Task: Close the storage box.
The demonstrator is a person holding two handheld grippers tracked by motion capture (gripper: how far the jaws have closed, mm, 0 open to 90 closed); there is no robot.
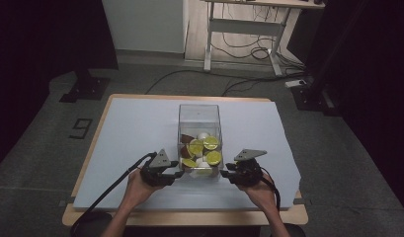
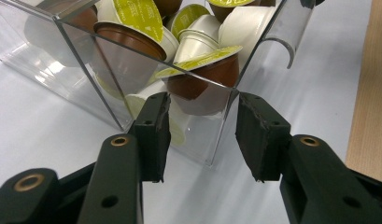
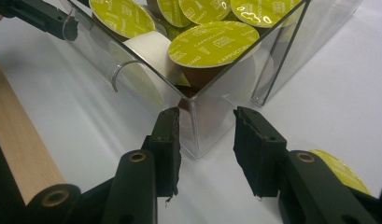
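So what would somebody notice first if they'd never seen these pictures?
Probably the clear plastic box in the middle of the table, piled with coffee pods with bright lime-green lids. Next, the left hand-held gripper and the right hand-held gripper, one at each near corner of the box, jaws open. One more green-lidded pod lies outside, beside the right one's jaw.

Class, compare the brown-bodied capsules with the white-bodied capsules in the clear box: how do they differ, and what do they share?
The brown capsules have dark, coffee-coloured cups; the white capsules have pale cream cups. In the left gripper view a brown capsule lies against the clear box near corner, while a white capsule sits higher in the heap behind it. Both kinds carry lime-green foil lids and lie jumbled at tilted angles.
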